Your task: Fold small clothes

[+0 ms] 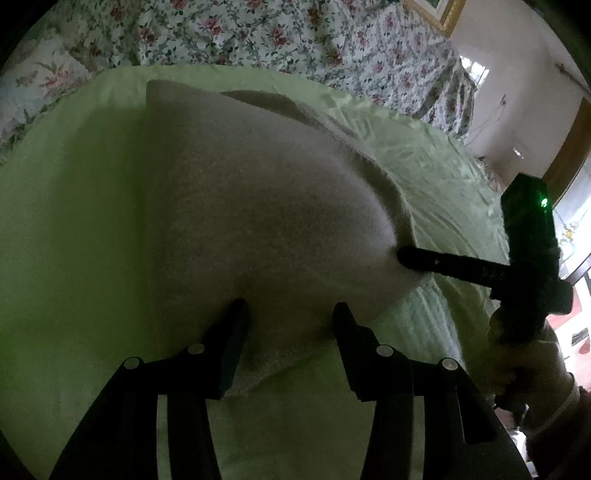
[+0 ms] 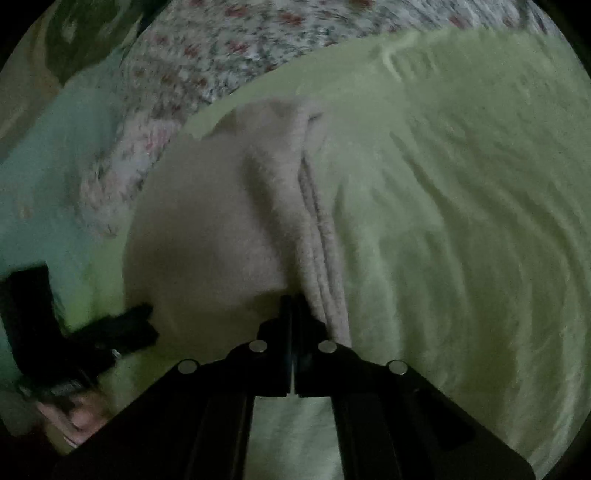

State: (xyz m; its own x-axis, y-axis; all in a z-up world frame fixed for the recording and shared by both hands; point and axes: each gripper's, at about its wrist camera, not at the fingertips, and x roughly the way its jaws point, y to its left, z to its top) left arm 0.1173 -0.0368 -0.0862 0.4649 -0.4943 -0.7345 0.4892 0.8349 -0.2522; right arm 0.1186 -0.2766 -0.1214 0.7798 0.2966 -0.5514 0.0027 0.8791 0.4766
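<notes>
A small white fuzzy cloth [image 1: 243, 206] lies on a pale green sheet [image 1: 74, 221], with part of it folded over itself. My left gripper [image 1: 290, 314] is open, its two fingers standing either side of the cloth's near edge. My right gripper [image 1: 406, 258] comes in from the right and pinches the cloth's right edge. In the right wrist view the right gripper [image 2: 293, 302] is shut on the layered edge of the white cloth [image 2: 221, 229]. The left gripper [image 2: 144, 321] shows at the lower left, by the cloth's edge.
The green sheet [image 2: 461, 221] covers a bed with a floral quilt [image 1: 295, 33] behind it. A light blue cloth [image 2: 55, 177] lies at the left. A wall and a wooden door frame [image 1: 569, 155] stand at the far right.
</notes>
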